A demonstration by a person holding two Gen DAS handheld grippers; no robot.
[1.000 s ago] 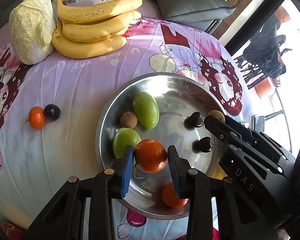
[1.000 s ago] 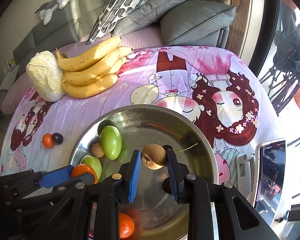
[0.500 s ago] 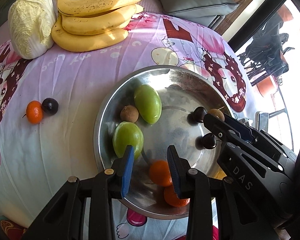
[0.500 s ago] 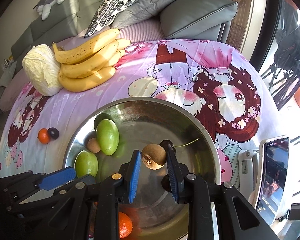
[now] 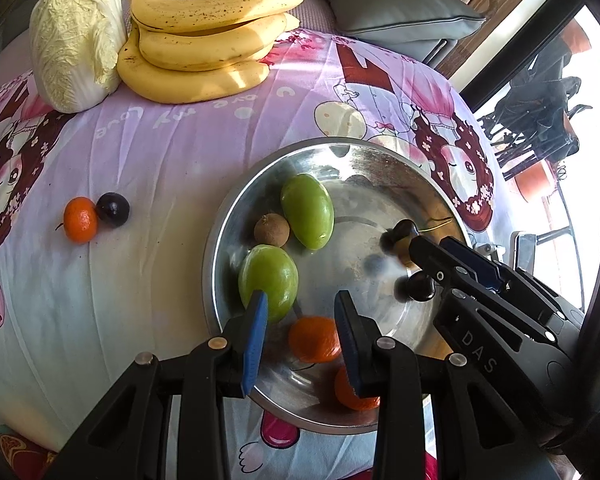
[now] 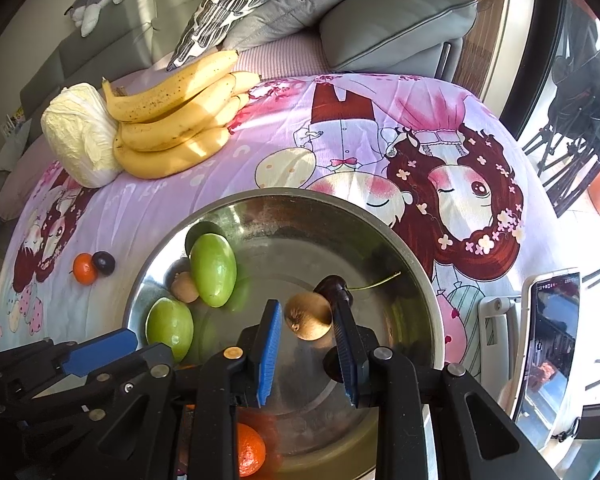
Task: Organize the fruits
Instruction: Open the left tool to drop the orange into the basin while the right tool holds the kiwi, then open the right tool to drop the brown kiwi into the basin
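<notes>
A steel bowl (image 5: pixel 380 152) (image 6: pixel 416 264) sits on the pink cartoon cloth. It holds two green fruits (image 5: pixel 308 210) (image 6: pixel 213 270), a small brown fruit (image 5: pixel 271 230), dark cherries (image 6: pixel 332 286) and two tangerines (image 5: pixel 314 338). My left gripper (image 5: pixel 300 308) is open above one tangerine in the bowl. My right gripper (image 6: pixel 309 314) is open over the bowl, and a brown kiwi (image 6: pixel 309 316) sits between its fingers, free of the left pad. A tangerine (image 5: pixel 80 220) and a dark plum (image 5: pixel 113 209) lie on the cloth to the left.
A bunch of bananas (image 5: pixel 204 40) (image 6: pixel 180 116) and a napa cabbage (image 5: pixel 74 40) (image 6: pixel 80 136) lie at the far side. Grey sofa cushions (image 6: pixel 380 20) stand behind. A phone on a stand (image 6: pixel 548 340) is at the right of the bowl.
My left gripper has let the tangerine go, and it now lies in the bowl. My right gripper's fingers have spread apart around the kiwi.
</notes>
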